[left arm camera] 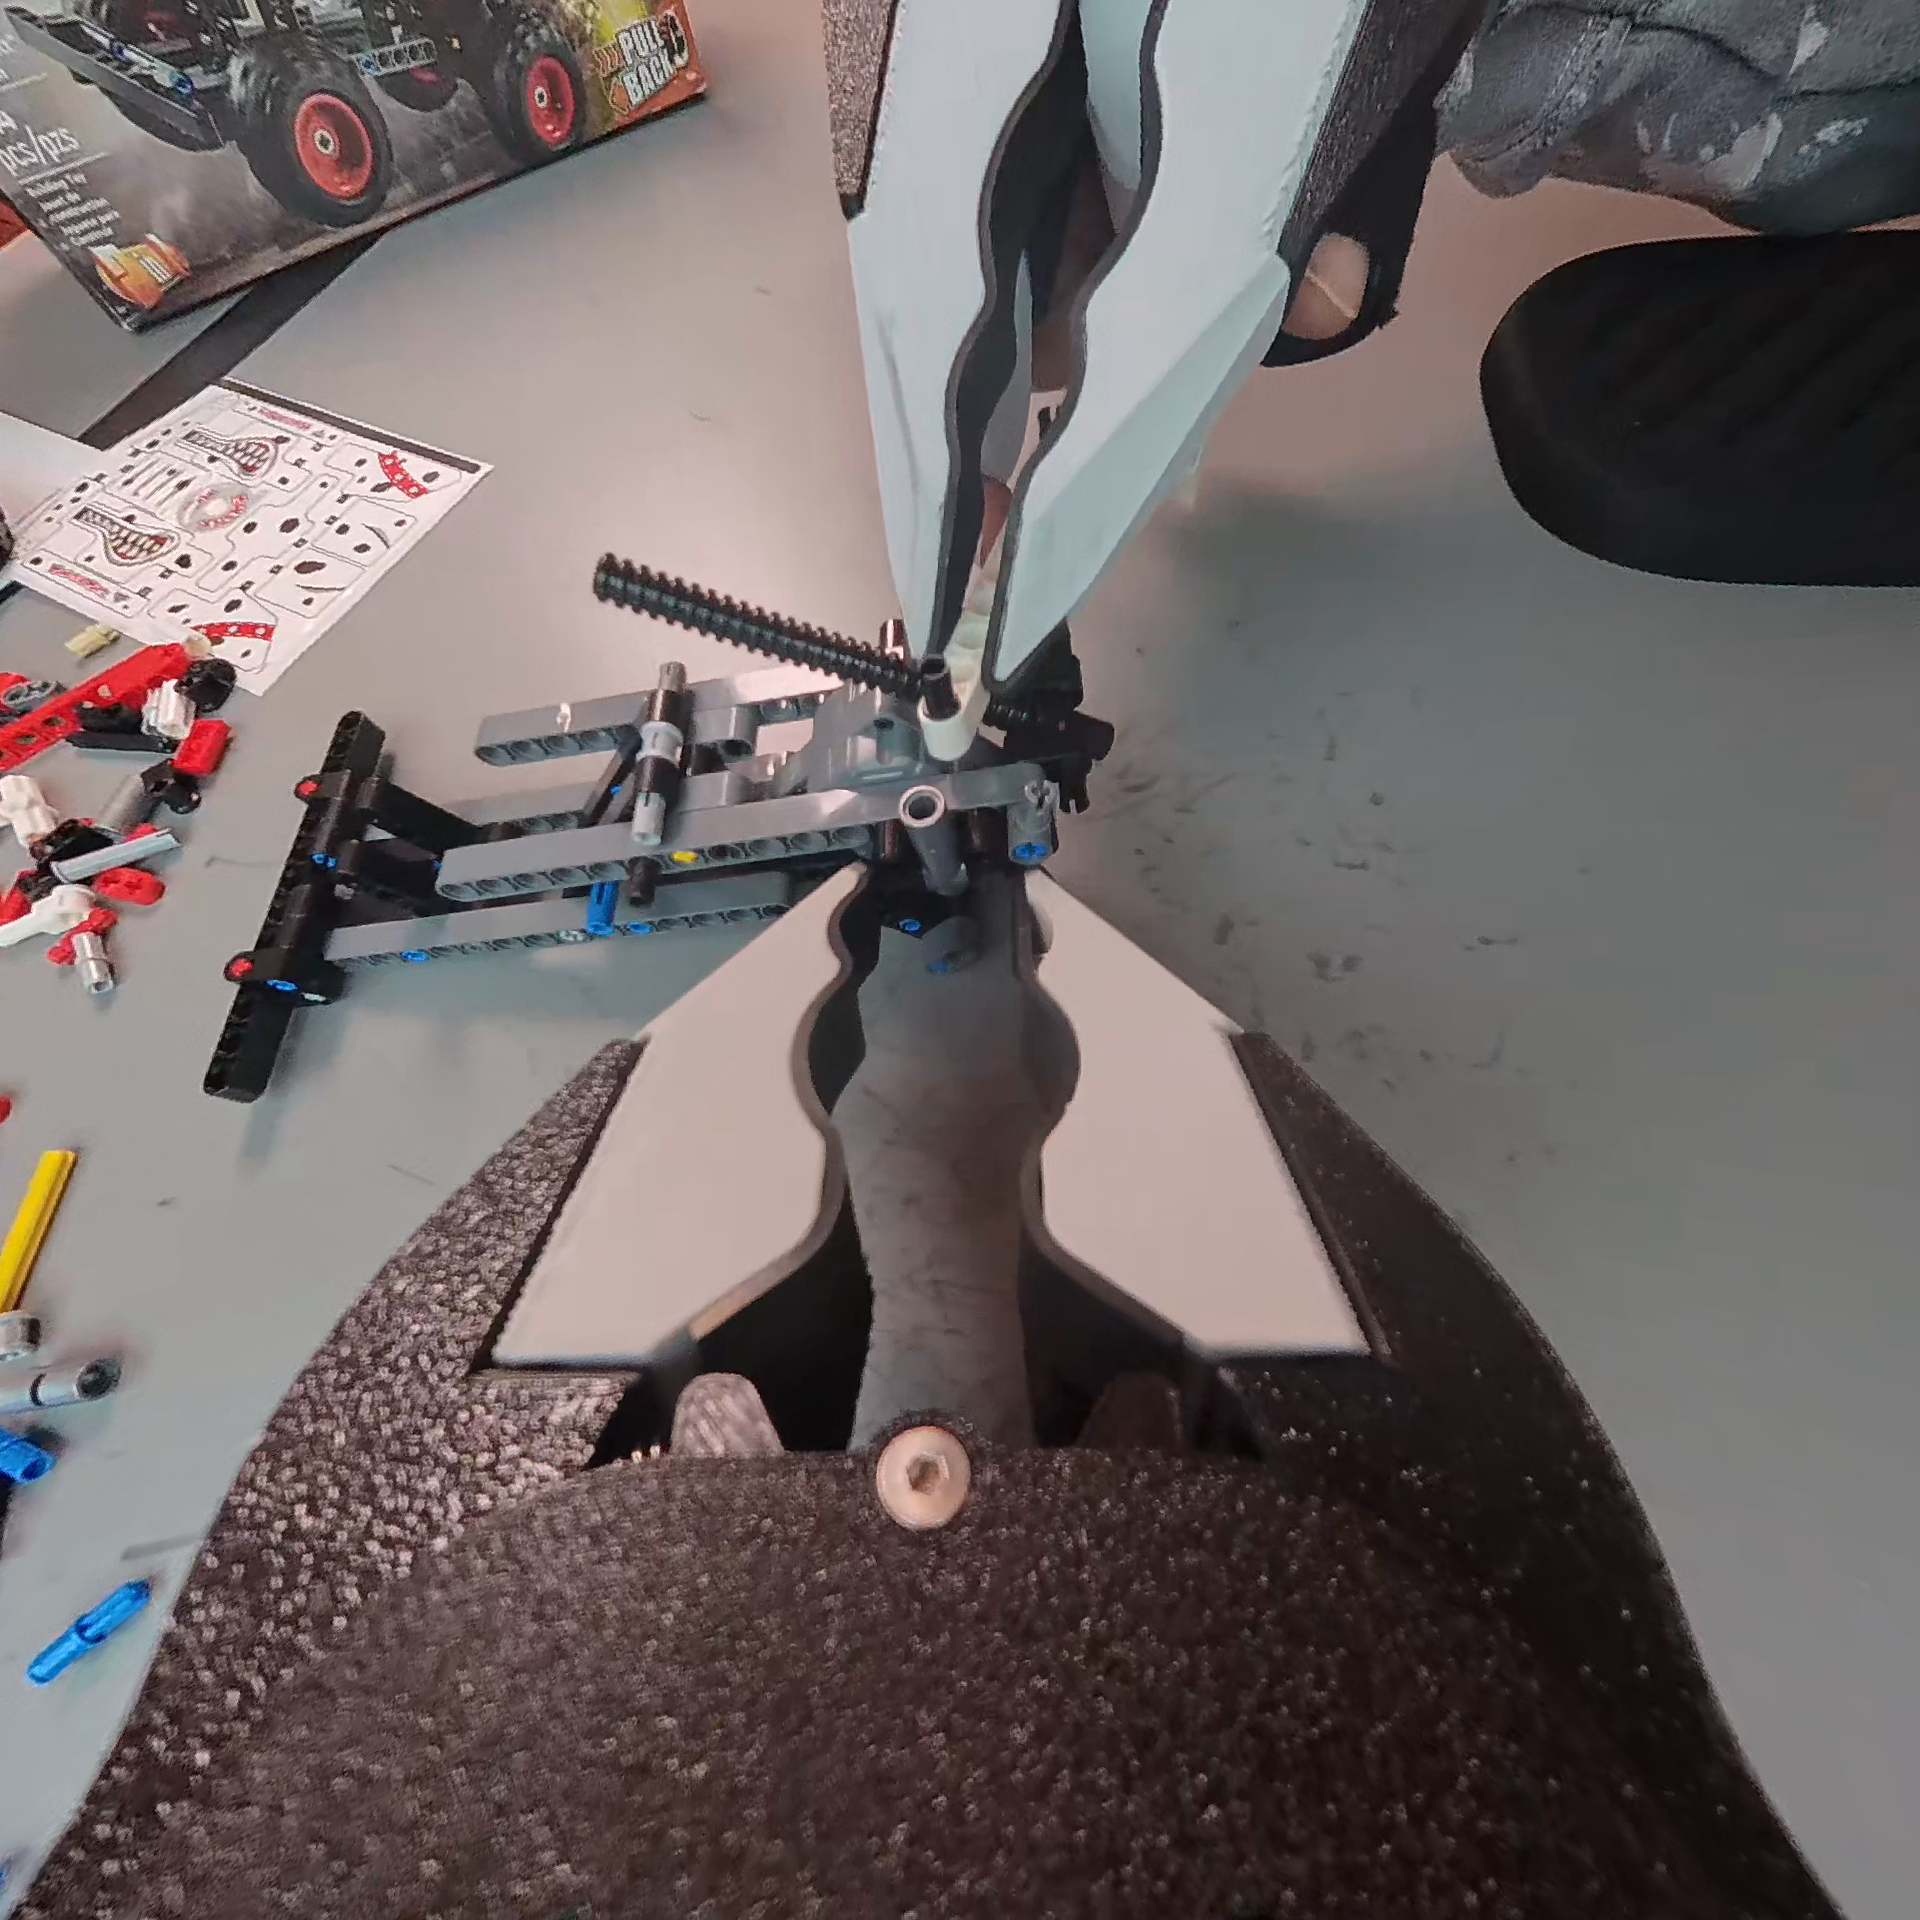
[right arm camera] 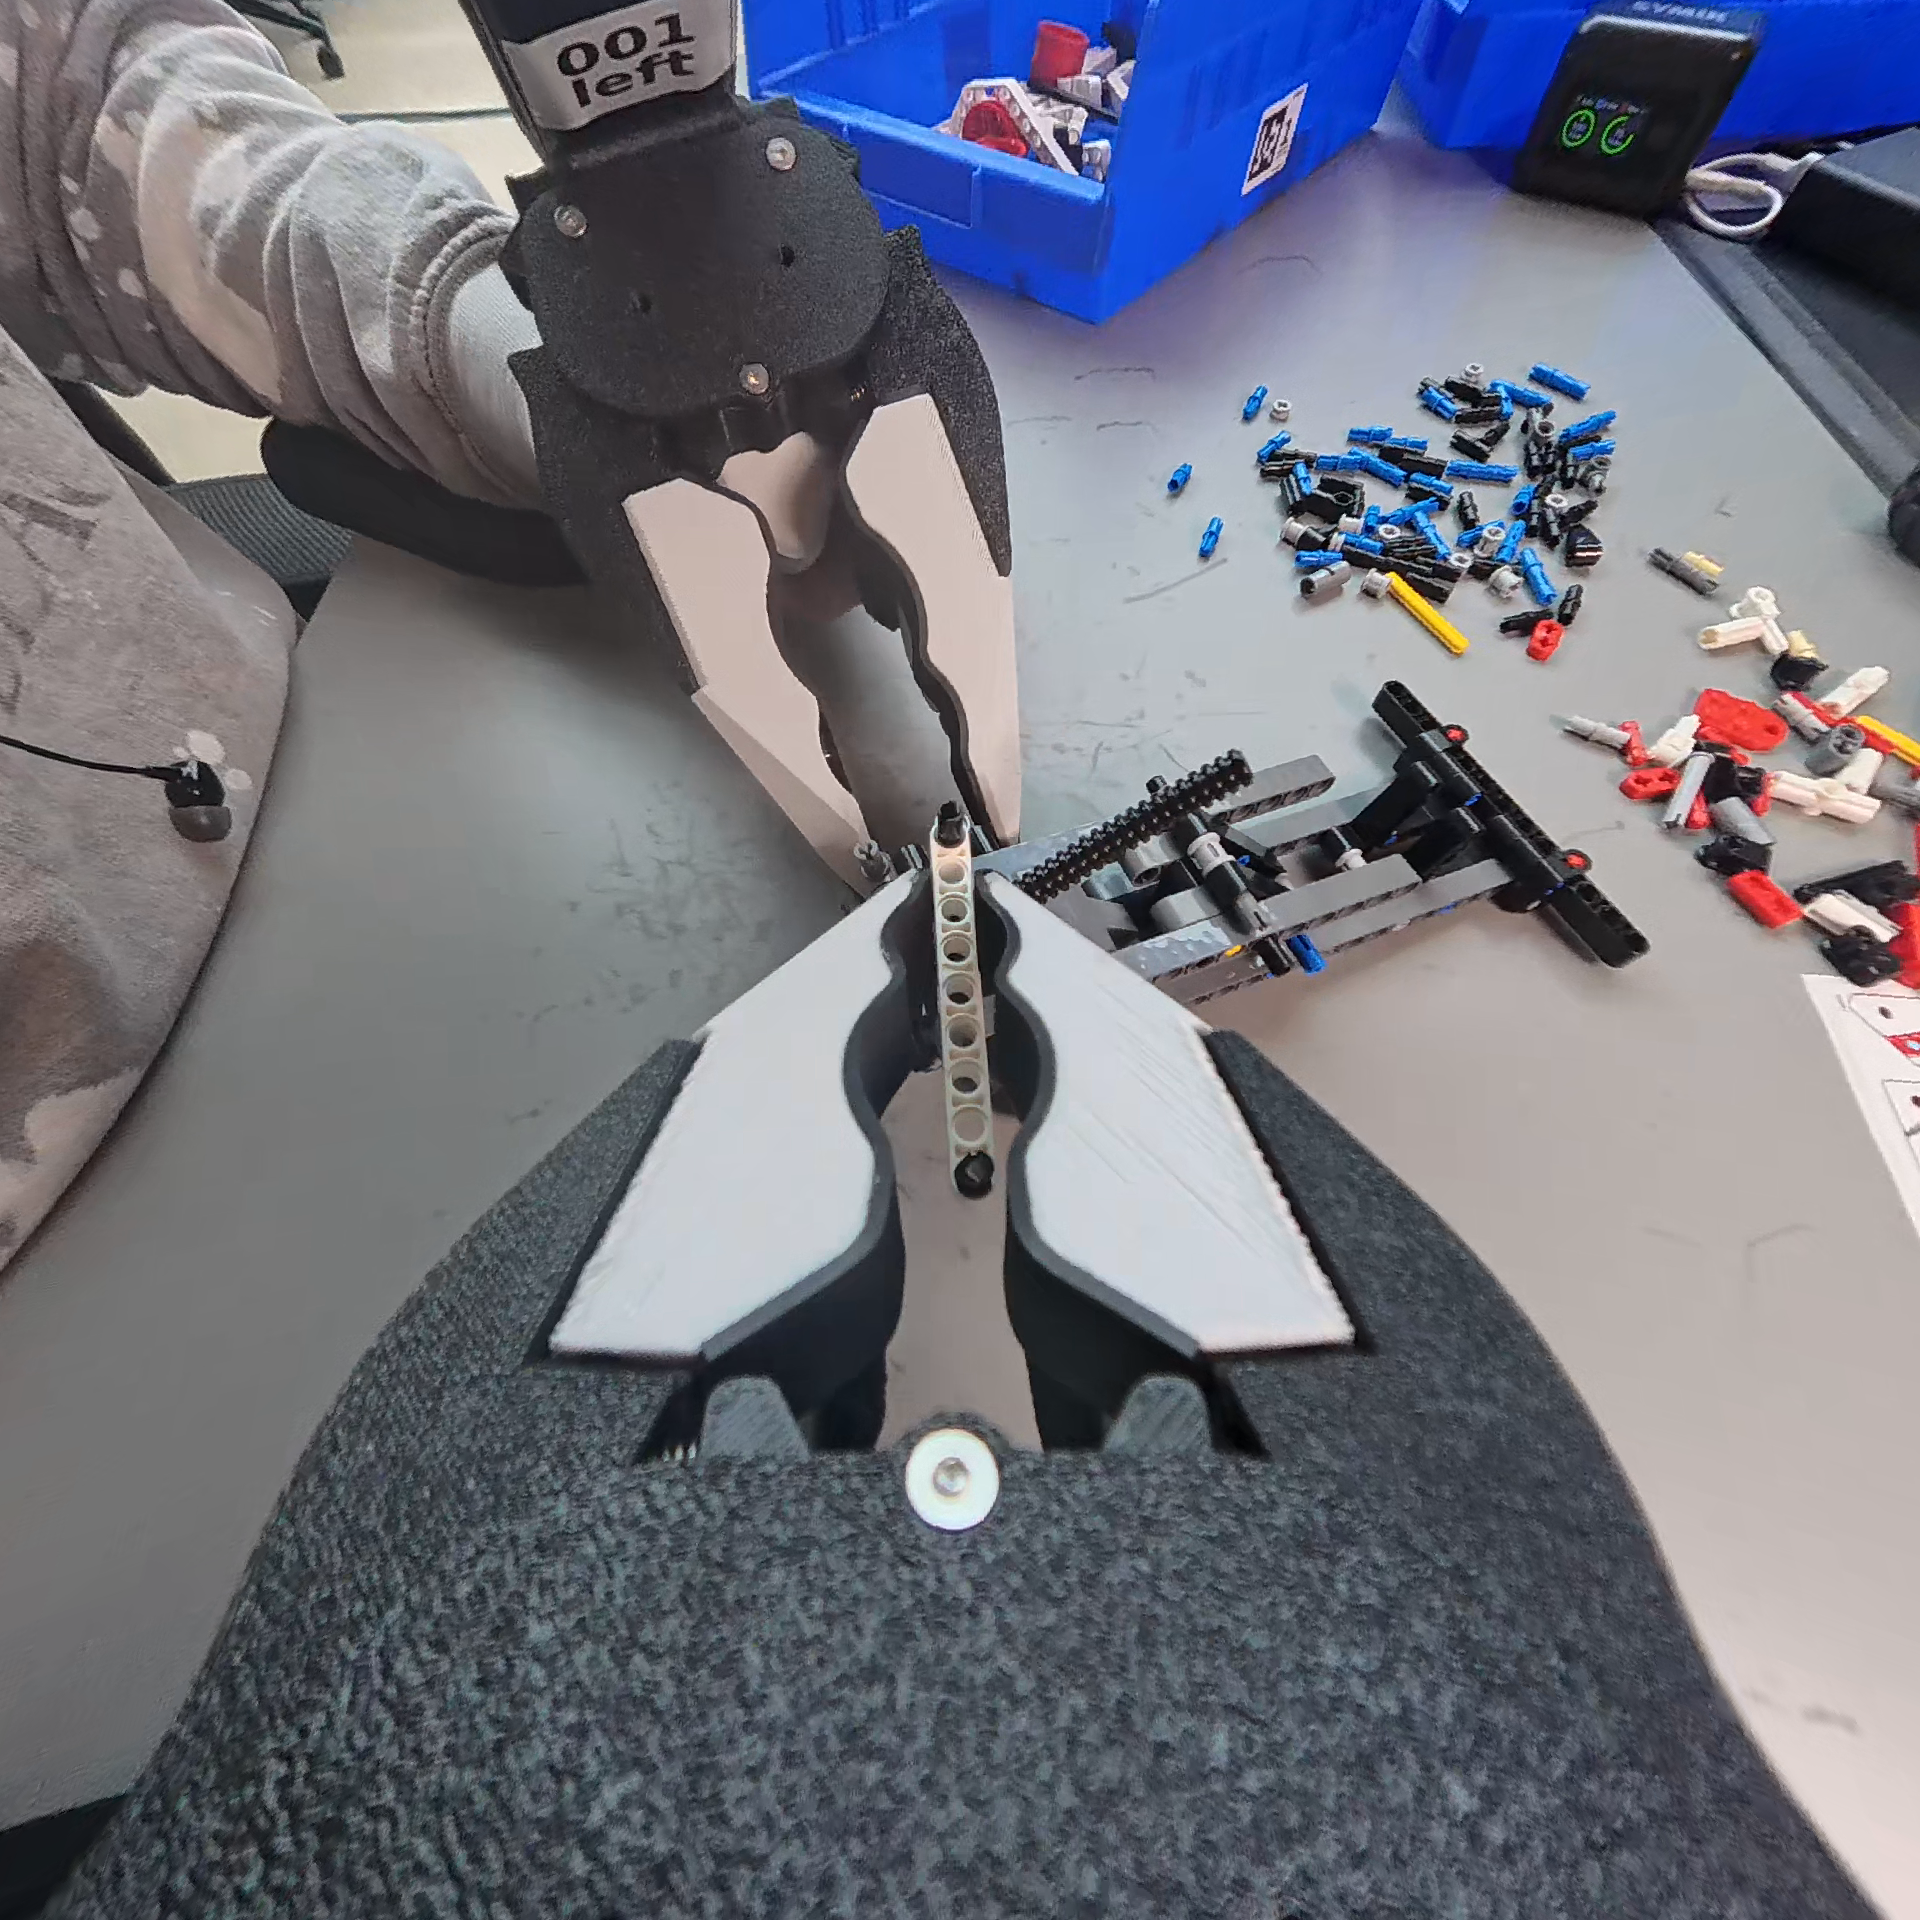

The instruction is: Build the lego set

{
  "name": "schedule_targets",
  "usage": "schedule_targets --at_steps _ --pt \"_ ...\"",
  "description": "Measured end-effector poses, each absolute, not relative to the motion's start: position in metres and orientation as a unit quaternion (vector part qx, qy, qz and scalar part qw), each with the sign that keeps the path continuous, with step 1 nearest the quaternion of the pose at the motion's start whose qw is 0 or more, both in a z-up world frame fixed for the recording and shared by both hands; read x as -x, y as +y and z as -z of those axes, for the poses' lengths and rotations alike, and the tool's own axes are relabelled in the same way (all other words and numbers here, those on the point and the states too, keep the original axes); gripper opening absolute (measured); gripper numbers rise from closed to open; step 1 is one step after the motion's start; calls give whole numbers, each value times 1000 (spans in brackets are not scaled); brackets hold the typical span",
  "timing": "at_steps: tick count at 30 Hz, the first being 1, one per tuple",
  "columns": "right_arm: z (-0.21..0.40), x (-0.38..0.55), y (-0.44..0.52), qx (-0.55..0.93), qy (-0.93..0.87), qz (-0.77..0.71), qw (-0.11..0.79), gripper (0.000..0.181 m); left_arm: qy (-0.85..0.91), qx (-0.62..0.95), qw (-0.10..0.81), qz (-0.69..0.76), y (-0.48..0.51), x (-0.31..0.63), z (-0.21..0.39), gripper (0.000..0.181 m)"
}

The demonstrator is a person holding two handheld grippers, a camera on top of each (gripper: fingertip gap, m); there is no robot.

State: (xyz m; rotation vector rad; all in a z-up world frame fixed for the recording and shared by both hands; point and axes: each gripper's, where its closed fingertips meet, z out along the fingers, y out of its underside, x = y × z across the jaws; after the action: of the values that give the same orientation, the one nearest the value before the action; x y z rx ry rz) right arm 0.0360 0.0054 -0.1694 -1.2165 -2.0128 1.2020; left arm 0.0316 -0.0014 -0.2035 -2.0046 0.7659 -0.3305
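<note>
Grey scuffed tabletop (left arm camera: pixel 1455 831) fills the left wrist view, chassis frame (left arm camera: pixel 644 831) lying flat on it as my landmark. My left gripper (left arm camera: pixel 940 894) has its fingers spread around the near end of the frame; whether they actually press it I can't tell. My right gripper (left arm camera: pixel 961 665) comes down from above onto the same end, pinching a white beam (left arm camera: pixel 951 717) that has a black pin in its tip. Black ribbed hose (left arm camera: pixel 748 623) sticks out over the frame. Beyond the frame to the far left: printed set box (left arm camera: pixel 343 135) with a monster truck picture, and a sticker sheet (left arm camera: pixel 249 530). Loose red, white and black parts (left arm camera: pixel 94 769) sit left of the frame.

Right wrist view: same table. White beam (right arm camera: pixel 961 997) clamped between my right fingers, running lengthwise, far end at the frame (right arm camera: pixel 1351 873). Left gripper (right arm camera: pixel 925 821) opposite, lettered tag on its handle, tips at the frame end. Blue bin (right arm camera: pixel 1039 239) beyond the frame holds red and white parts and carries a square code label. Blue and black pins (right arm camera: pixel 1455 499) are scattered between the bin and the frame. Small black device (right arm camera: pixel 1621 114) with lit screen beside the bin.
</note>
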Motion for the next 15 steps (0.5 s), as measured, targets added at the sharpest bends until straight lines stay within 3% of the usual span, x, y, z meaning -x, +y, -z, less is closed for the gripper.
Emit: schedule_targets --at_steps 10,15 --pt "165 -38 -18 394 -816 -363 218 7 328 810 465 138 -8 -32 204 28" --pt "174 -36 -22 383 -838 -341 187 7 329 816 454 139 -9 -35 208 49"
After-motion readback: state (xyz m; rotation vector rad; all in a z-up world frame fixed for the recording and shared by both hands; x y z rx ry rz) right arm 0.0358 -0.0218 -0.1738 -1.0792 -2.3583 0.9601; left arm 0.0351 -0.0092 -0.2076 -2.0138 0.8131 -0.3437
